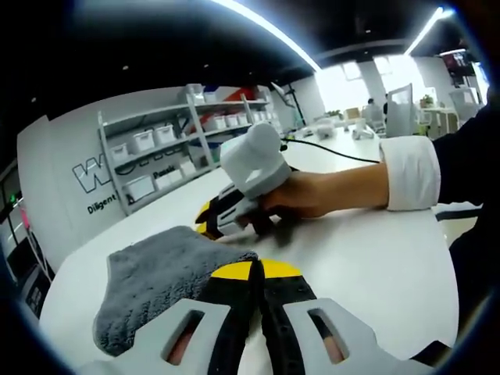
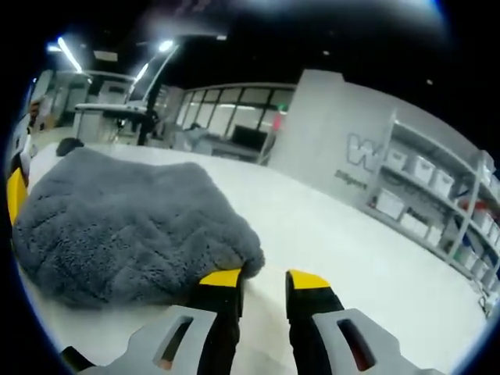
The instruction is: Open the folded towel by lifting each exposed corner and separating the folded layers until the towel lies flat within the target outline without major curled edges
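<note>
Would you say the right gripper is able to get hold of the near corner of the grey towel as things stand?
Probably yes. The right gripper is open, with its yellow tips right at the edge of the grey towel, and only bare white table lies around them. The left gripper looks shut at the towel's other side, out of the way.

Your towel [image 2: 125, 226] is grey, thick and fluffy, lying folded in a soft, rounded heap on the white desk [image 2: 344, 234]. From your right gripper [image 2: 264, 283] it spreads ahead and to the left, its near rounded corner just touching the left jaw tip. From your left gripper [image 1: 260, 271] it lies ahead-left, its edge against the closed jaw tips.
</note>
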